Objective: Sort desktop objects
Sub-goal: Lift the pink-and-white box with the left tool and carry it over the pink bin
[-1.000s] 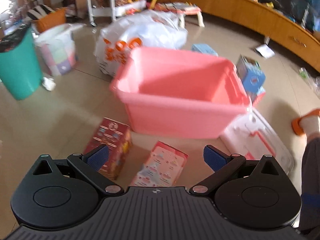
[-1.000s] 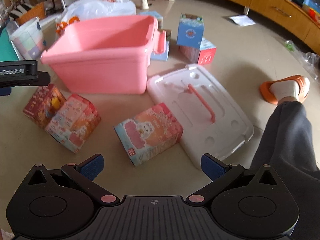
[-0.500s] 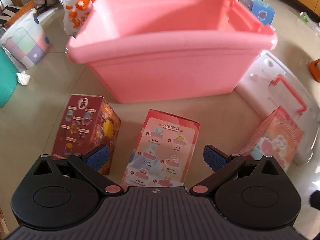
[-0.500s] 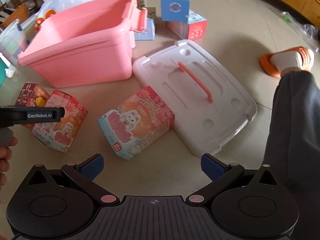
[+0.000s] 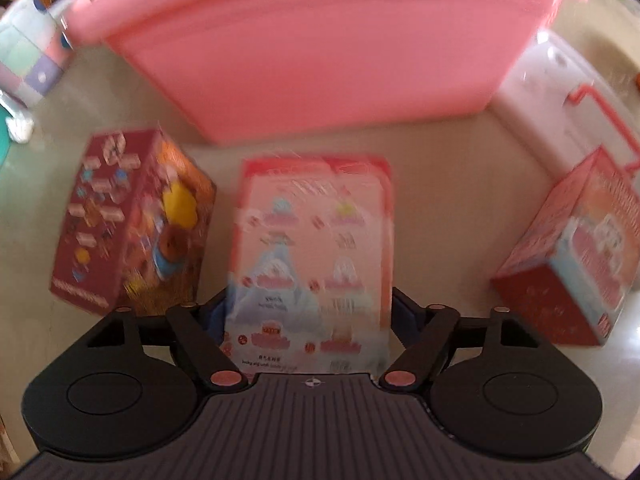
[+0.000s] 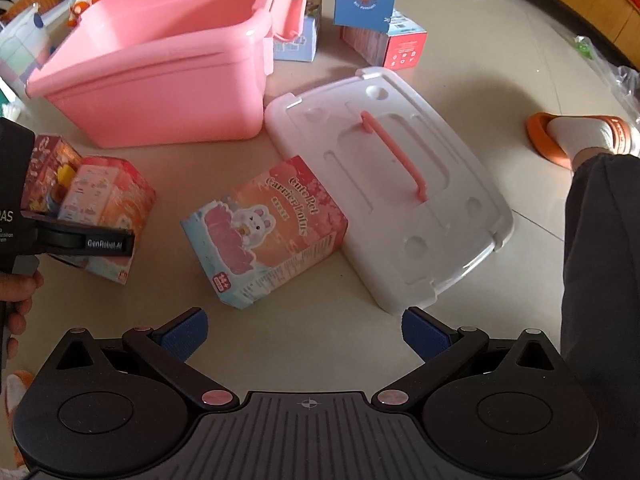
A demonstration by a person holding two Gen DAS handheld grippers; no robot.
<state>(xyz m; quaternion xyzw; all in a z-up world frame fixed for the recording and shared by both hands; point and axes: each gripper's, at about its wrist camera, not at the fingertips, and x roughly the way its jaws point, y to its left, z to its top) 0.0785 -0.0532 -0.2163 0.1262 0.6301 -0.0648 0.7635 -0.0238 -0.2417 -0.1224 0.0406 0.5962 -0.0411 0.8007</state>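
My left gripper (image 5: 308,308) has its jaws on both sides of a pink toy box (image 5: 316,248) that lies on the floor; the pads sit at its sides, and the blur hides whether they touch. A dark red box (image 5: 132,220) lies left of it, a rabbit box (image 5: 576,256) to the right. The pink bin (image 5: 320,48) stands just beyond. In the right wrist view my right gripper (image 6: 304,332) is open and empty above the floor, near the rabbit box (image 6: 272,228). The left gripper (image 6: 80,240) shows there over the pink box (image 6: 116,200).
A white lid with a pink handle (image 6: 392,184) lies right of the pink bin (image 6: 160,76). Blue and red boxes (image 6: 368,0) stand behind it. A person's leg (image 6: 600,280) and orange slipper (image 6: 576,136) are at the right. A white bag (image 5: 28,56) is at the left.
My left gripper has dropped towards the floor and moved over the pink box, its jaws now around it and narrower. My right gripper has moved closer to the rabbit box.
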